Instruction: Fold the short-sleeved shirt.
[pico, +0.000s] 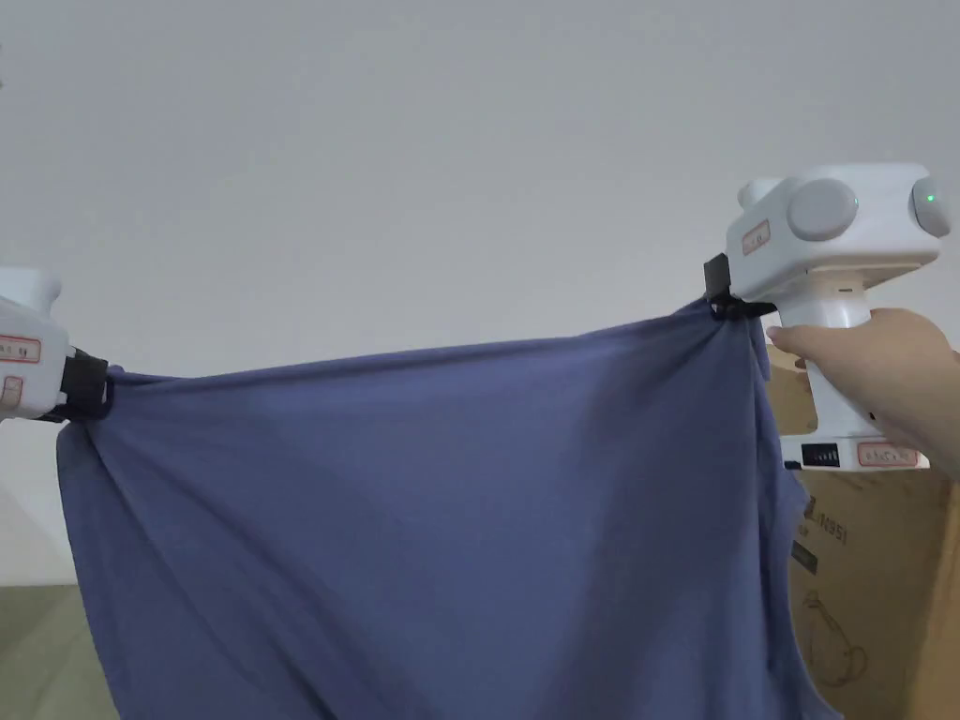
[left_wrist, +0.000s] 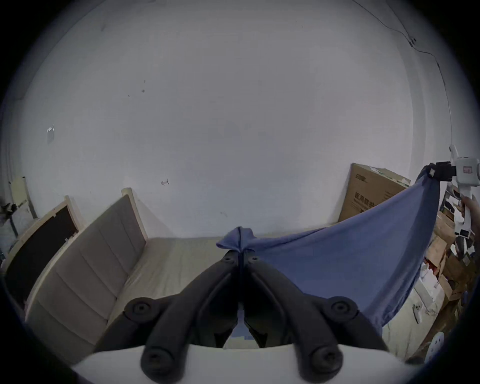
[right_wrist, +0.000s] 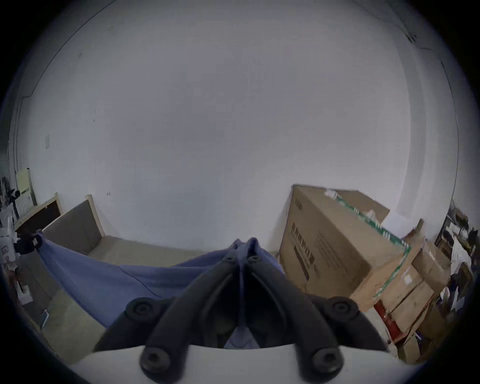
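The blue short-sleeved shirt hangs in the air, stretched wide between both grippers, its lower part out of frame. My left gripper pinches its upper left corner, and in the left gripper view the jaws are closed on a bunch of blue cloth at the left gripper tips. My right gripper, held by a hand, pinches the upper right corner a little higher. In the right gripper view, the right gripper is closed on the blue fabric, which sags away to the left.
A plain white wall stands behind the shirt. Stacked cardboard boxes sit to the right, one of them close behind the right hand. A padded headboard panel and a framed board lean at the left over a light surface.
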